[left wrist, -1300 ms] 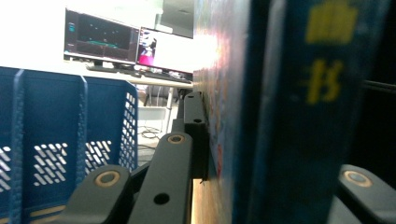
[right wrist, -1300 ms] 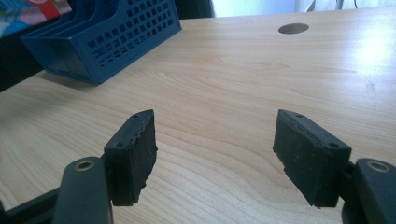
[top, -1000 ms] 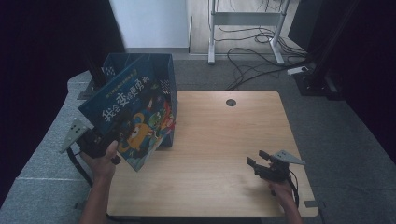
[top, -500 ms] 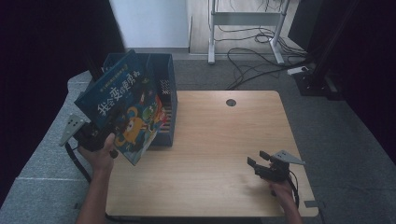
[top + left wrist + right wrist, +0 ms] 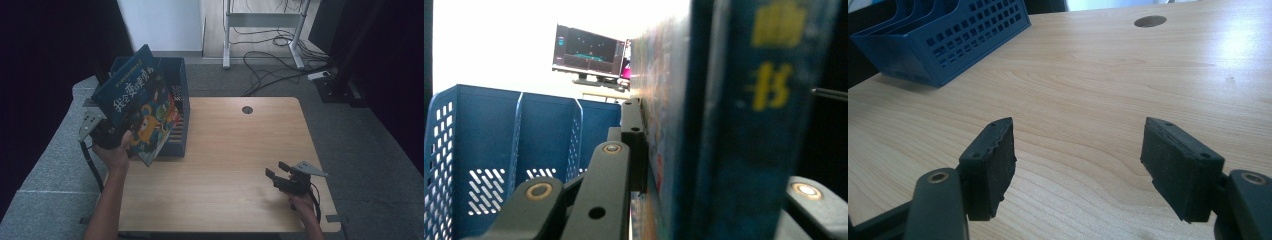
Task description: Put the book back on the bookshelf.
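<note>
The wooden bench (image 5: 235,165) runs from the person's side to a round cable hole (image 5: 247,110) near its far edge. At its left far corner stands a blue file rack (image 5: 179,100) with perforated walls and upright dividers; the left gripper view shows its empty slots (image 5: 544,145) just beside the claw. A blue picture book (image 5: 137,112) with a bright cartoon cover is held in the air, tilted, in front of and partly above the rack, clear of the bench top. The left claw (image 5: 107,134) pinches this book at its lower edge, jaws pressed against both covers, the spine (image 5: 749,120) standing close before its camera. The right claw (image 5: 280,175) rests low over the bench's near right part, well apart from the rack, its jaws spread with nothing but bare wood between the pads (image 5: 993,160).
</note>
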Demonstrator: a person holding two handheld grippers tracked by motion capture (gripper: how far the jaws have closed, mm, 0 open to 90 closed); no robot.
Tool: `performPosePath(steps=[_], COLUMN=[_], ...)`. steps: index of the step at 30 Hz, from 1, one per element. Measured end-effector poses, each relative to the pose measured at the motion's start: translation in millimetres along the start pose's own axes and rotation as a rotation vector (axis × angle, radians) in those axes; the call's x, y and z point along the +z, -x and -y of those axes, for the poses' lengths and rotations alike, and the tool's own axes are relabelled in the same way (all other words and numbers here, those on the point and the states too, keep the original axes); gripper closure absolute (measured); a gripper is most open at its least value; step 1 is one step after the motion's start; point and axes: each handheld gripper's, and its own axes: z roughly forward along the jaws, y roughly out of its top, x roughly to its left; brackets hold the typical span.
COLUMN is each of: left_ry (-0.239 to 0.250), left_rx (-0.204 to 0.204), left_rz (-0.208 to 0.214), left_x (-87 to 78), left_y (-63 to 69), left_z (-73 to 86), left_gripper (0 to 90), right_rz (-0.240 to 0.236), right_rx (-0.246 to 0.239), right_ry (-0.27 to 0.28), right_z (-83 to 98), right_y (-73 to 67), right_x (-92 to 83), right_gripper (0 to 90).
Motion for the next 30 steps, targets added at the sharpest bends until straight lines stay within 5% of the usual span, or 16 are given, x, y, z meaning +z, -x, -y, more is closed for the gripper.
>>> performPosePath(steps=[30], left_ry=[-0.027], left_rx=[0.008], left_rz=[-0.096], left_x=[50.7], left_y=[3.1], left_z=[4.7], left_gripper=[82.0], right_rz=[0.003], right_rx=[-0.022], right_ry=[-0.011], right_z=[1.2], right_y=[-3.4], right_x=[2.5], right_gripper=[29.7])
